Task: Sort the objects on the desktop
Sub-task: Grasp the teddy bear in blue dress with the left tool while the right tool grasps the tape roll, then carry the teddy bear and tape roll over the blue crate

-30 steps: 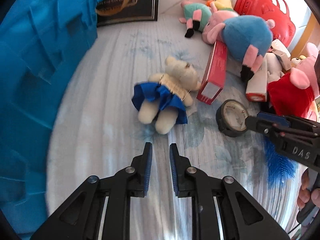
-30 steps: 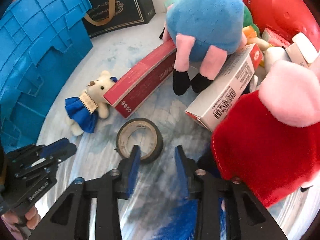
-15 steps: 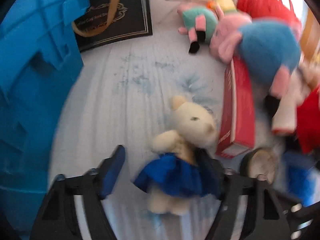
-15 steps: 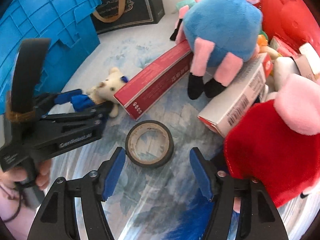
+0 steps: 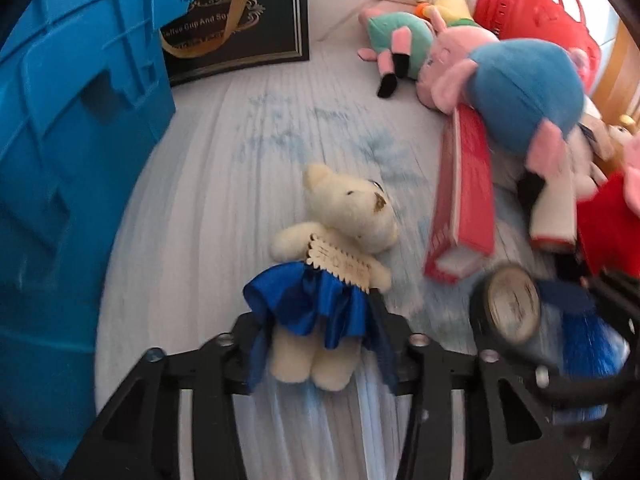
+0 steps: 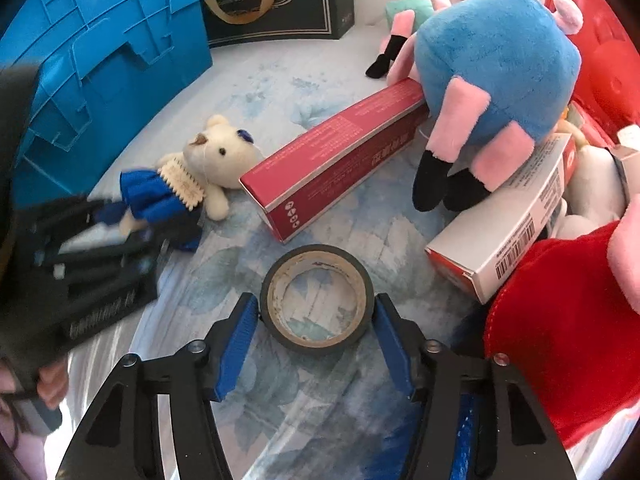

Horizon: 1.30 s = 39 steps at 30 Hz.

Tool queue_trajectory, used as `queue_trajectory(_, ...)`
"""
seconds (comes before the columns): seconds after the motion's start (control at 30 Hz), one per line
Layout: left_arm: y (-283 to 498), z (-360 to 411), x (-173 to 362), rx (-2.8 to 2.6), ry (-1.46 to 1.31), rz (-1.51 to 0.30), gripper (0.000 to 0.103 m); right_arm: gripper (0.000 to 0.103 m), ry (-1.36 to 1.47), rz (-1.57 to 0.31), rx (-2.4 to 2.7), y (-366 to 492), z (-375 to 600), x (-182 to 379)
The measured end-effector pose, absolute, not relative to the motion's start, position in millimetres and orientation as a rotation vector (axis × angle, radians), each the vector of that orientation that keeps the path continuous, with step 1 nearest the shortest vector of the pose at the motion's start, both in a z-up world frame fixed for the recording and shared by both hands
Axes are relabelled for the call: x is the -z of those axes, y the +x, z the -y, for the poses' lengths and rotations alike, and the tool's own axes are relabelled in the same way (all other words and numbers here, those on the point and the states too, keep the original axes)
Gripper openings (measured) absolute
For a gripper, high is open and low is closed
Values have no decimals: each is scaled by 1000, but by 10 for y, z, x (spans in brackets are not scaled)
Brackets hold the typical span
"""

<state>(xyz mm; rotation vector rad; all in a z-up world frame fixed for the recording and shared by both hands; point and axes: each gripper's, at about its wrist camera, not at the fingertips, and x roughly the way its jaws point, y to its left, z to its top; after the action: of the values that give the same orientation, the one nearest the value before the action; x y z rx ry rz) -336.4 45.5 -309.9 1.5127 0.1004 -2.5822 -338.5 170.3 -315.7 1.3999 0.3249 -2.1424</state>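
Straddling: left tongs (image 5: 320, 344) around teddy bear (image 5: 340, 240) | right tongs (image 6: 316, 344) around tape roll (image 6: 316, 300)

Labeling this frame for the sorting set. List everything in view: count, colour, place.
teddy bear: 1, cream with blue skirt, between left fingers
tape roll: 1, black, between right fingers
long box: 1, red, beside bear
white box: 1, white and red, right
pig plush: 1, blue body, atop boxes
red plush: 1, right edge
green plush: 1, back
crate: 1, blue, left
gift bag: 1, black, back
red bag: 1, back right
left hand-held gripper: around bear, contact unclear
right hand-held gripper: open
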Motion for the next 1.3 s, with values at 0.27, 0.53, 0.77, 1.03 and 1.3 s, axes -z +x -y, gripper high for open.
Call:
queue_trajectory(0.27,-3461,-397,3176,2620,1503,-137,34,68,1388,-368,2161,-3399,-1652,3201)
queue_trajectory(0.53,-3093,-531,2999,2572,1491,-134,29,58,1357,-330,2198,-3340,-1722,2994)
queue_trajectory(0.77,-2518,-699,2481,2594,1392,-152,29,58,1243,-300,2209,-3057,-1775,2499)
queue_trajectory(1.03,-1927,-895,1512,2676,1107,-41,29,58,1027,-382,2297,-2513,-1730,1630)
queue_trajectory(1.3,-1356,-767,673,2698,815,8,29,58,762,-401,2343,-1935,-1526,693)
